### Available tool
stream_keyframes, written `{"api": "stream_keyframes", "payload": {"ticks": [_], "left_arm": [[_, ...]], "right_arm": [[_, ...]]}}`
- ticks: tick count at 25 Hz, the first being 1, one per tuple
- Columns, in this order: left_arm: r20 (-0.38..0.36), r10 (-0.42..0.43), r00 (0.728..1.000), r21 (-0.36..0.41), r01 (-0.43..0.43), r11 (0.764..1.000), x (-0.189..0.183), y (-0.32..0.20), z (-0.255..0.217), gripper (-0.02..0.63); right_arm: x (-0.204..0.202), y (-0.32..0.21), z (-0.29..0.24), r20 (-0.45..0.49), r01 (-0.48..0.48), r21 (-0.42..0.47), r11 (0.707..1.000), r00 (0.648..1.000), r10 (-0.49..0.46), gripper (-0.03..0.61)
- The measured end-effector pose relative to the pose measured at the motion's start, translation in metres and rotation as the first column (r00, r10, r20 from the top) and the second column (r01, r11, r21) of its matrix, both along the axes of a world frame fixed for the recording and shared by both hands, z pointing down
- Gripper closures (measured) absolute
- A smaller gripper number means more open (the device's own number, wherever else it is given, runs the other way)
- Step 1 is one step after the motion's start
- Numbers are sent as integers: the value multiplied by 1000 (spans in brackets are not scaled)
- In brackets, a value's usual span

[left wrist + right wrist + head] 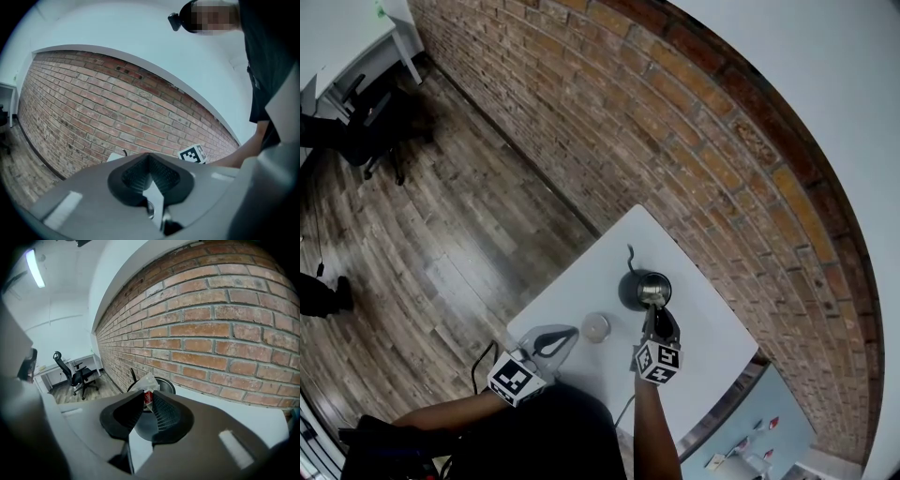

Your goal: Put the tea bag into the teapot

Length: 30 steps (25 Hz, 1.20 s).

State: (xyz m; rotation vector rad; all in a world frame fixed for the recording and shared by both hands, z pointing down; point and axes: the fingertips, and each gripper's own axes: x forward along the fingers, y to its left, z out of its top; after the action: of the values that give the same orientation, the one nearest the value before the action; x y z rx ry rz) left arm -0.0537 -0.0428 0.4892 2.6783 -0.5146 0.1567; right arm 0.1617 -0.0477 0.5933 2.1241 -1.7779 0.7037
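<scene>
The tea bag (148,382), a crumpled pale sachet with a red patch, is pinched in the right tongs (149,397) just above the open black teapot (165,383). The left tongs (148,157) are pressed together, empty.

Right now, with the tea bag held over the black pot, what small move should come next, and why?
Probably lower the right gripper a little before letting go. Its fingers pinch the tea bag just above the open mouth of the teapot, and the bag seems not yet inside.
</scene>
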Motion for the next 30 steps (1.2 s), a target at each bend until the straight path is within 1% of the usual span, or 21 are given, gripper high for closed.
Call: {"api": "stream_keyframes", "payload": {"ticks": [11,16,21,25,30], "left_arm": [[2,-18,1000,-4,18,1000,-2,4,0,615],[12,-27,1000,-16,28,999,-5,4,5,615],[18,-36,999,-11,36,999,-5,1,3,615],[5,-30,1000,-21,30,999,-3,8,3,615],[15,-34,999,-29,35,999,-4,6,6,615]], "right_arm": [[3,-2,3,5,7,-4,1000,1000,-7,517],[1,-7,3,13,18,1,1000,1000,-18,517],[3,-11,6,16,21,-2,1000,1000,-21,515],[4,-12,8,13,35,-15,999,999,-35,515],[4,-16,10,19,37,-13,999,999,-36,515]]}}
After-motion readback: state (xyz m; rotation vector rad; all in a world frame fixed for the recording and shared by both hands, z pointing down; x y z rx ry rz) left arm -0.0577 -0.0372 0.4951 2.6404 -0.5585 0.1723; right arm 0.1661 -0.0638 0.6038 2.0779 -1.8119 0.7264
